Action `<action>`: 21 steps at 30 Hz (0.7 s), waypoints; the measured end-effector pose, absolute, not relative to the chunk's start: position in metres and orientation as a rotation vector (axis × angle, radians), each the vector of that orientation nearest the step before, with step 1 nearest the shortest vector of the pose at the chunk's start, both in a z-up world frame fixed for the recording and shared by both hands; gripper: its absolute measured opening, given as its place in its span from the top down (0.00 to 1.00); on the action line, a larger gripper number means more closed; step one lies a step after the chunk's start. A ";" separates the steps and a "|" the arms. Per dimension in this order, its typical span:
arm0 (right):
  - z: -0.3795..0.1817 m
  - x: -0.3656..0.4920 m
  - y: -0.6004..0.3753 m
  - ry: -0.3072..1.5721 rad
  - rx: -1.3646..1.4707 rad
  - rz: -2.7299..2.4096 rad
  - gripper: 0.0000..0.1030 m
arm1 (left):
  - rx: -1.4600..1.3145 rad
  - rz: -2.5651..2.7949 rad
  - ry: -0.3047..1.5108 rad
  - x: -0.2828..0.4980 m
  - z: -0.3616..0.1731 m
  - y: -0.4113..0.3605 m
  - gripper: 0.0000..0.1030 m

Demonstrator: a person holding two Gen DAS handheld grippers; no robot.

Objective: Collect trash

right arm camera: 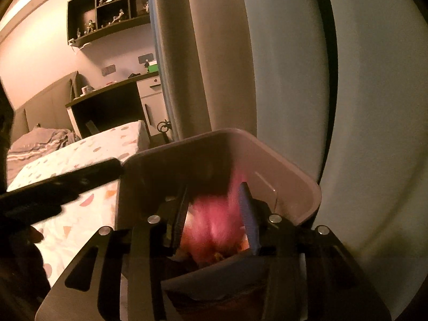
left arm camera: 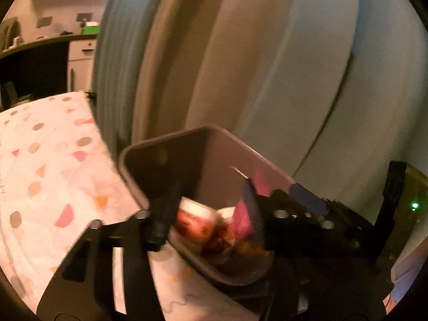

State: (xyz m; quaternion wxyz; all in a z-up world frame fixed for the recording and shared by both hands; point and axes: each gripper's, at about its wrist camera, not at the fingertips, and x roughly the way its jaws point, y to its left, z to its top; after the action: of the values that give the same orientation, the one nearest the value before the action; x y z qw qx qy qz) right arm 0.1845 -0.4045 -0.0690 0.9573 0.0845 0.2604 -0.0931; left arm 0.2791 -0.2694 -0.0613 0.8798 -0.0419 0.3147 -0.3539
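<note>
Both tongs hang over the open grey bin [right arm camera: 281, 165] beside the bed [left arm camera: 48, 160]. The right tongs [right arm camera: 216, 222] stand released around a blurred pink wrapper [right arm camera: 214, 214]. The left tongs [left arm camera: 206, 214] are parted too, above the cup [left arm camera: 195, 224] and scraps in the bin.

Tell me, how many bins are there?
1. A grey bin stands beside the dotted bed, in front of the curtain, with trash inside. Others may be hidden.
</note>
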 end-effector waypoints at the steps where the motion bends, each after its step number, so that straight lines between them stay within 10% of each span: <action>1: -0.069 0.184 -0.406 0.528 0.173 -0.192 0.56 | -0.086 -0.708 0.651 0.278 -0.060 -0.264 0.41; 11: -0.054 0.150 -0.376 0.482 0.126 -0.198 0.18 | 0.035 -0.377 0.549 0.227 -0.041 -0.201 0.11; 21: -0.036 0.115 -0.314 0.424 0.064 -0.184 0.06 | 0.014 -0.173 0.465 0.155 -0.021 -0.124 0.06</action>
State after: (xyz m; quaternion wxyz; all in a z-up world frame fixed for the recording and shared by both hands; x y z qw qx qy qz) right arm 0.1152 -0.3137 -0.0357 0.9729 0.0318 0.2101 -0.0910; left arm 0.1547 -0.1242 -0.0214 0.9694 0.0067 0.2299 -0.0858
